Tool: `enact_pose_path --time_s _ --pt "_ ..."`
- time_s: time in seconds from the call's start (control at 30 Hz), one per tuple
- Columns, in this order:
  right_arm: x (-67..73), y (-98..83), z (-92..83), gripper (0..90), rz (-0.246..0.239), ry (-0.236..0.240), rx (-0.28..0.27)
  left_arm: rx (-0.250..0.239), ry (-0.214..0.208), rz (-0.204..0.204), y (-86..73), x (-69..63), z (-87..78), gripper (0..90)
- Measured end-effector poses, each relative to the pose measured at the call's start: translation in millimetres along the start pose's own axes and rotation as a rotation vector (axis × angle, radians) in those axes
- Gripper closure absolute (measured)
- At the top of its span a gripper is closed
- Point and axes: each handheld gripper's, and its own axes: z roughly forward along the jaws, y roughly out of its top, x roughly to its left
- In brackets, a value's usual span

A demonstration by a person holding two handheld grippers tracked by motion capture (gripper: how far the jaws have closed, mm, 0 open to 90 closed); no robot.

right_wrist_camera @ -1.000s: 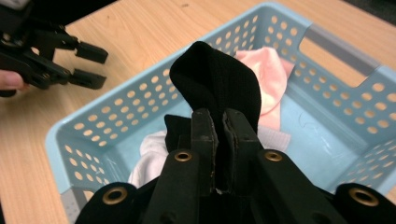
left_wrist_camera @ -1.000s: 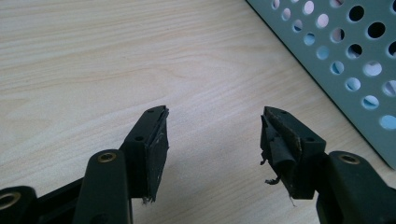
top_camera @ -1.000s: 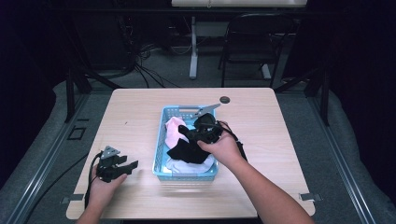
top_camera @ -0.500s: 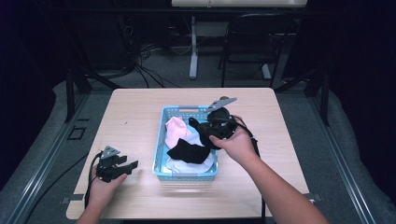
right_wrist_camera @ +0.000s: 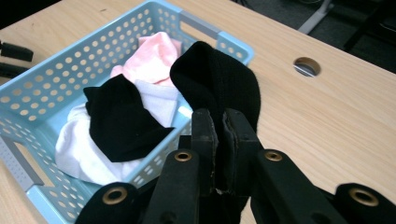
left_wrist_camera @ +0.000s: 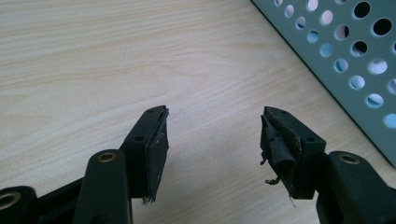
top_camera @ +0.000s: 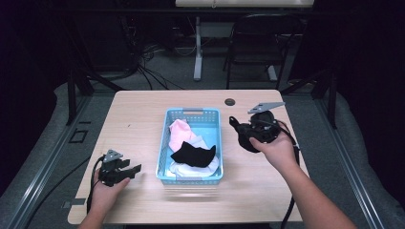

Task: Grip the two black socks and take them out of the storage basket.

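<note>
From high up, the right gripper (top_camera: pixel 241 135) is just past the right side of the blue basket (top_camera: pixel 192 114), above the wooden table (top_camera: pixel 143 109), and it holds a black sock (top_camera: pixel 244 142) that hangs down dark under the hand. The basket sits in the middle of the table with a pink cloth (top_camera: pixel 179 131), some white cloth (top_camera: pixel 184 168) and another black sock (top_camera: pixel 193 155) inside. The left gripper (top_camera: pixel 131 169) rests low on the table near the basket's left side. It looks like the job is to take things out of the basket, so a good way is to keep the squeeze firm, move the sock over a bare part of the table, go low, and only then let go. In the left gripper view, the two jaws stand wide apart with nothing between them, over pale wood, and the basket's wall with round holes (left_wrist_camera: pixel 345 60) is close by. In the right gripper view, the jaws are pressed tight on the black sock (right_wrist_camera: pixel 219 88), which folds up over them. The table is smooth light wood with a round hole (right_wrist_camera: pixel 307 66). The room is dark, with a chair (top_camera: pixel 258 43), cables (top_camera: pixel 143 62) and grey floor behind.
</note>
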Motion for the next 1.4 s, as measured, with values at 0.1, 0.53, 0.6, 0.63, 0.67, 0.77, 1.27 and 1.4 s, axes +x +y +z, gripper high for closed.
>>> enact_pose_path --time_s 0.1,0.53,0.6,0.63,0.67,0.77,1.27,1.4 --pt "-6.1 -6.5 -6.1 83.4 0.021 -0.005 -0.007 0.001 0.001 -0.001 -0.1 -0.2 0.1 41.8" --pt "-36.6 -48.2 -21.4 83.3 0.115 -0.079 -0.011 0.0 0.006 -0.005 -0.9 0.0 0.8 41.8" --pt "-39.4 -54.9 -18.9 83.3 0.114 -0.095 0.005 -0.001 0.006 -0.005 -0.9 -0.3 0.8 41.7" --pt "-40.2 -58.6 -17.3 83.3 0.122 -0.104 0.003 -0.001 0.006 -0.005 -0.9 -0.3 0.8 41.8" --pt "-41.9 -62.4 -15.6 83.3 0.126 -0.105 0.004 -0.001 0.006 -0.004 -0.9 -0.5 0.8 41.7" --pt "-44.4 -68.8 -12.5 83.3 0.137 -0.115 0.021 0.0 0.006 -0.004 -0.8 -0.4 0.8 41.8" --pt "-57.8 -122.5 23.7 83.0 0.207 -0.172 0.091 0.003 0.004 -0.003 -1.3 -0.7 1.4 41.8" --pt "-57.9 -132.4 35.1 82.3 0.218 -0.167 0.113 0.003 0.004 -0.003 -1.3 -0.9 1.5 41.7"
